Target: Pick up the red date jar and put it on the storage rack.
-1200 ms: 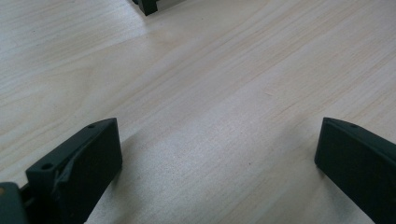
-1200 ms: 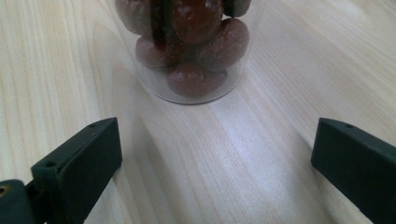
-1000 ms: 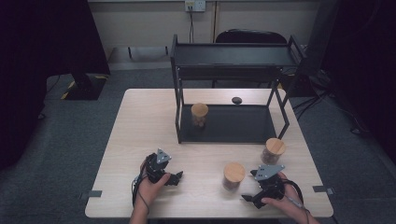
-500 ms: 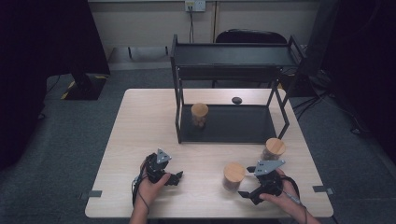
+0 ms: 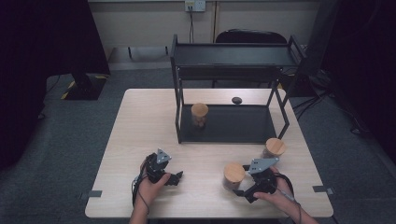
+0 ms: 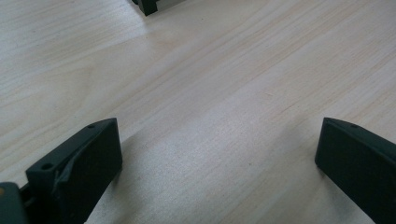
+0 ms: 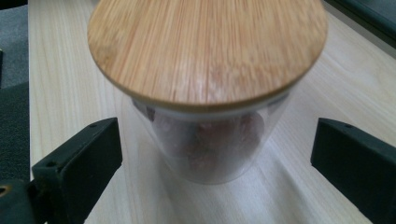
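Over the last second the right gripper has slid leftward along the front of the table and closed in on the near jar, which has not moved; the likely meaning is that a grasp of this jar is about to begin, perhaps to carry it to the rack where one jar already stands on the lower shelf. In the right gripper view the near jar stands upright between the two black jaws, its round bamboo lid on top and clear glass below with dark reddish contents, and both jaws are spread wide with a gap to the glass on each side, so nothing is held yet. From above, the right hand comes in from the bottom edge near the front right corner, the gripper pointing left toward the jar and held low over the tabletop, its grey plate on top. A third jar stands just behind it, outside the rack's right leg. The left gripper has stayed where it was at the front left of the table, resting low in the left hand and aimed rightward; its own view shows its jaws wide apart over bare wood, holding nothing. A small dark object lies at the back of the table behind the rack.
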